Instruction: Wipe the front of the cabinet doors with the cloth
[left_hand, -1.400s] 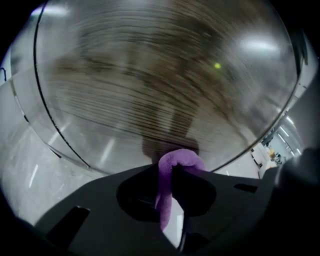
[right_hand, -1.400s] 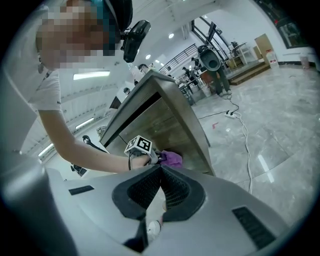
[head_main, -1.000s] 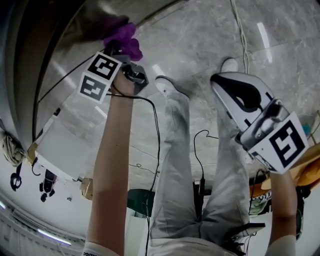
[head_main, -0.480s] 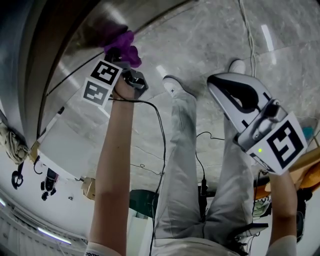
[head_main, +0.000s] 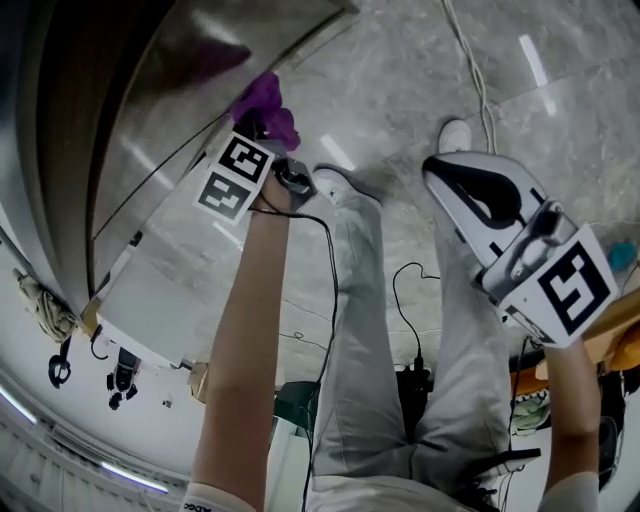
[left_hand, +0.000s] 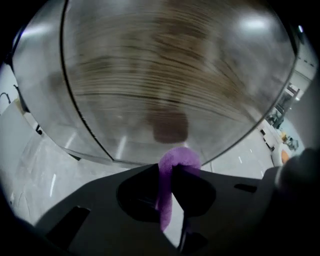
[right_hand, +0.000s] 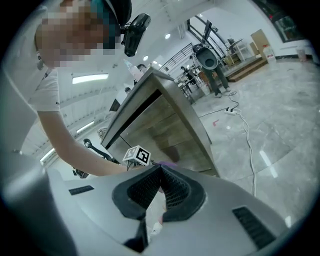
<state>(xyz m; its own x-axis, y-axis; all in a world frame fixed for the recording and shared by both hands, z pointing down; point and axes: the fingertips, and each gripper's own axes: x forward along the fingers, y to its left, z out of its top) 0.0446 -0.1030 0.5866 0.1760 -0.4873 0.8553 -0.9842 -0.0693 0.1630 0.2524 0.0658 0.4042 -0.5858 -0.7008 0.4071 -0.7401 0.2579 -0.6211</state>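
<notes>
A purple cloth (head_main: 265, 100) is bunched at the tip of my left gripper (head_main: 262, 125), which is shut on it. It is held against the lower part of the wood-grain cabinet door (head_main: 150, 110). In the left gripper view the cloth (left_hand: 172, 170) sticks up between the black jaws, close to the glossy door front (left_hand: 170, 75), with a door seam (left_hand: 75, 100) to the left. My right gripper (head_main: 432, 165) hangs apart over the floor at the right. In its own view the right gripper (right_hand: 160, 169) is shut on nothing and faces the cabinet (right_hand: 165, 130).
The person's legs (head_main: 360, 330) and white shoes (head_main: 335, 180) stand on the grey marble floor. A white cable (head_main: 470, 60) and a black cable (head_main: 400, 290) lie on it. Orange items (head_main: 625, 340) sit at the right edge. Exercise machines (right_hand: 207, 60) stand far behind.
My left gripper and the purple cloth have shifted right and slightly down along the door's lower part. The right gripper has hardly moved.
</notes>
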